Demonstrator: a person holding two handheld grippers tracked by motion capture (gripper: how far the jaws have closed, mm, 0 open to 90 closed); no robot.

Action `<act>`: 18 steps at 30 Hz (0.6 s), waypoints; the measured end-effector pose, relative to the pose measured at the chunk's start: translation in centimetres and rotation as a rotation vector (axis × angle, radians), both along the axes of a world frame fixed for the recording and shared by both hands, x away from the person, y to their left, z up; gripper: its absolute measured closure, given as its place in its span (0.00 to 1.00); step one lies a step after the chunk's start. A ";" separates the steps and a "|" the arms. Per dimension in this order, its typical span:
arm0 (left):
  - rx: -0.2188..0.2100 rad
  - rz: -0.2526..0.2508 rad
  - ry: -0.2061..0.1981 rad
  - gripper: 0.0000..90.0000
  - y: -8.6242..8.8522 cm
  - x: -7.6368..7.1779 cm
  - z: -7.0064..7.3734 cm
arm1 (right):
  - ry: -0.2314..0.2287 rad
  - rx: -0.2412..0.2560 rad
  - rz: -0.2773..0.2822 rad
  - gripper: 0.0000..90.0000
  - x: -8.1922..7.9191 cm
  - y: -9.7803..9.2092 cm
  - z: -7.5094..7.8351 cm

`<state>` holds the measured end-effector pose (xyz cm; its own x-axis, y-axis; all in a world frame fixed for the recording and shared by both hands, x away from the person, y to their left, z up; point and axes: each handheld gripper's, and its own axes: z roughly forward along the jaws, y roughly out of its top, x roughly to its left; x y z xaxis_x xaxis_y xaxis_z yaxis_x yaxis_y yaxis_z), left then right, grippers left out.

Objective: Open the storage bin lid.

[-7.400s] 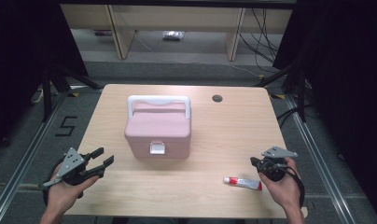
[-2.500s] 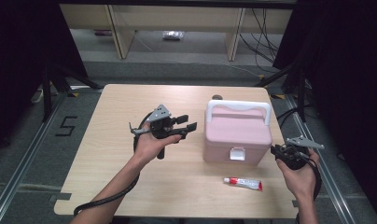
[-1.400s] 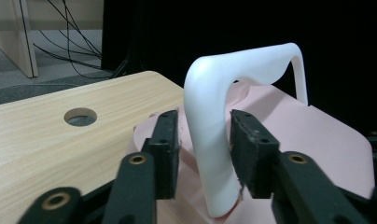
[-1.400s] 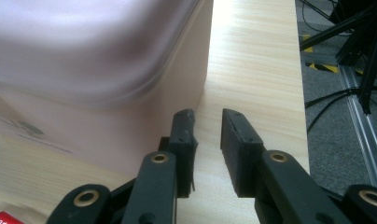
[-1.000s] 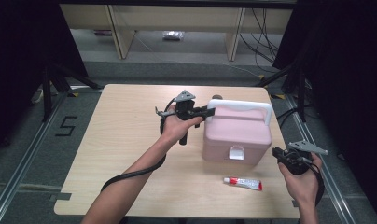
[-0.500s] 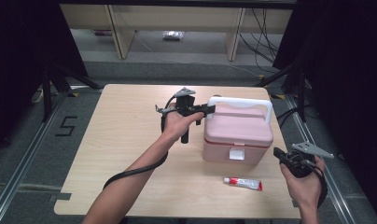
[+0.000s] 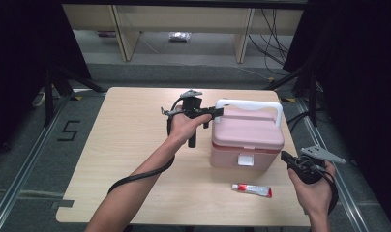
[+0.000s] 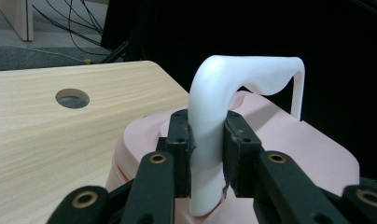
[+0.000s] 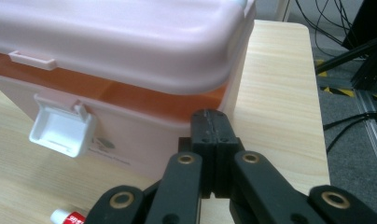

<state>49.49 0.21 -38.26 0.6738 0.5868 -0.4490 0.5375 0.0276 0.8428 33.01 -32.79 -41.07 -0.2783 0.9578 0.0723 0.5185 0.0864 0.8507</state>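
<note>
I keep the left gripper [image 8: 206, 154] clamped on the white plastic handle [image 8: 233, 88] of the pink plastic box [image 7: 247, 140] for control; right gripper [image 9: 210, 126] stays clenched empty beside it.

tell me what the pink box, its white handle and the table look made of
Pink box: likely moulded plastic, smooth with a soft sheen and rounded edges. White handle: glossy plastic, one curved piece. Table: pale wood-grain top, possibly laminate, matte.

Glossy plastic box [image 7: 247, 140] (wood-grain table [image 7: 126, 159])
</note>
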 end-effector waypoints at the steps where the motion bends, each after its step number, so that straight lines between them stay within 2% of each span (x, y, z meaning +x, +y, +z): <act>1: 0.003 -0.004 0.001 0.82 0.0 0.1 0.0 | -0.001 -0.024 0.004 1.00 0.0 -0.1 0.1; 2: 0.003 -0.002 0.004 0.82 0.0 0.1 0.1 | -0.002 -0.001 0.009 1.00 0.0 0.0 0.2; 3: 0.002 -0.001 0.008 0.82 0.0 0.1 0.1 | -0.014 -0.014 0.015 1.00 0.1 0.0 0.3; 4: -0.003 -0.002 0.011 0.82 0.0 0.2 0.1 | -0.003 0.015 0.005 1.00 0.0 0.2 0.3; 5: -0.003 -0.007 0.013 0.82 0.1 0.2 0.1 | -0.017 0.004 0.018 1.00 0.2 0.1 0.4; 6: -0.001 -0.003 0.014 0.82 0.1 0.2 0.2 | -0.013 0.010 0.003 1.00 0.1 0.3 0.4; 7: -0.001 -0.004 0.016 0.82 0.1 0.2 0.2 | -0.028 -0.024 0.017 1.00 0.3 0.1 0.5; 8: -0.002 -0.004 0.017 0.82 0.1 0.2 0.2 | -0.006 0.022 0.008 1.00 0.2 0.5 0.5; 10: -0.004 -0.006 0.019 0.82 0.1 0.3 0.2 | -0.035 -0.009 0.026 1.00 0.5 0.4 0.4; 11: -0.012 -0.011 0.016 0.82 0.1 0.3 0.2 | -0.024 0.022 0.010 1.00 0.4 0.7 0.5; 12: -0.018 -0.011 0.017 0.82 0.1 0.3 0.1 | -0.044 -0.005 0.022 1.00 0.5 0.5 0.5; 15: -0.022 -0.007 0.019 0.82 0.2 0.4 0.1 | -0.051 0.025 0.009 1.00 0.5 0.7 0.6; 18: -0.037 -0.012 0.008 0.78 0.3 0.4 0.1 | -0.072 -0.001 0.013 1.00 0.6 0.5 0.6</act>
<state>49.91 0.48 -38.21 0.6768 0.5618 -0.4758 0.5451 0.0520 0.8368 33.58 -32.29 -40.43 -0.2955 0.9540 0.0502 0.4544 0.0941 0.8858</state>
